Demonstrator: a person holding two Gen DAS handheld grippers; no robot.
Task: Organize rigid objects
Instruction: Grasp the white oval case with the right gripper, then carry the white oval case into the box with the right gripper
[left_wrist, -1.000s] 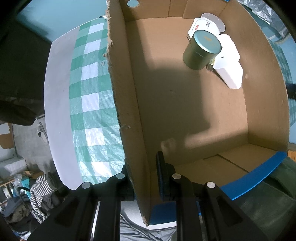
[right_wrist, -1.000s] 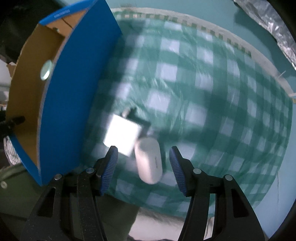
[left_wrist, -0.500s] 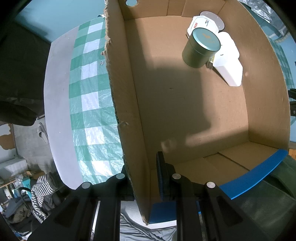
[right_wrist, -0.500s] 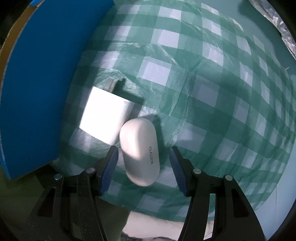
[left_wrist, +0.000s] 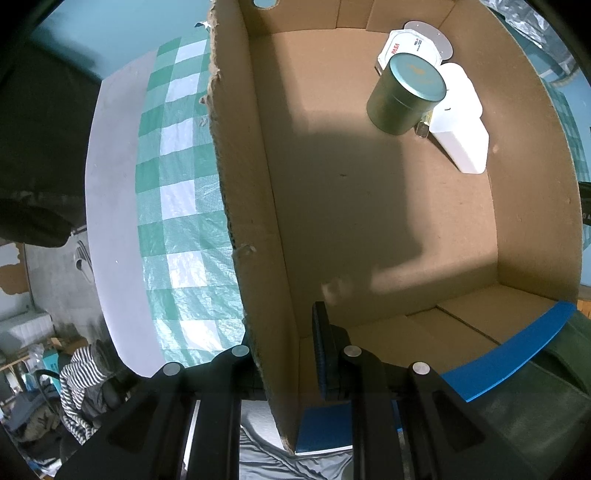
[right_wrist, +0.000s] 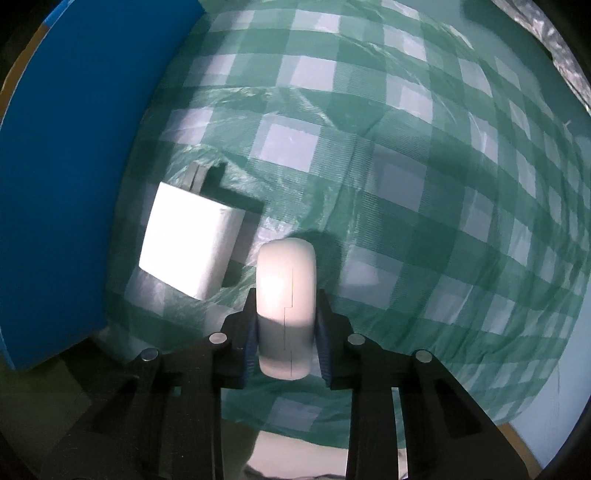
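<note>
Partly hidden: white case (right_wrist: 286, 306) between tongs (right_wrist: 286, 332)

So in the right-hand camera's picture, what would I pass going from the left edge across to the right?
Blue box wall → white plug adapter → rounded white case clamped in the right gripper → open green checked cloth.

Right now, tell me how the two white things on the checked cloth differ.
The white case is rounded; the white charger block is boxy with flat faces. The case sits pinched between the right gripper fingers; the block lies free beside it, nearer the blue box wall. Both are white.
</note>
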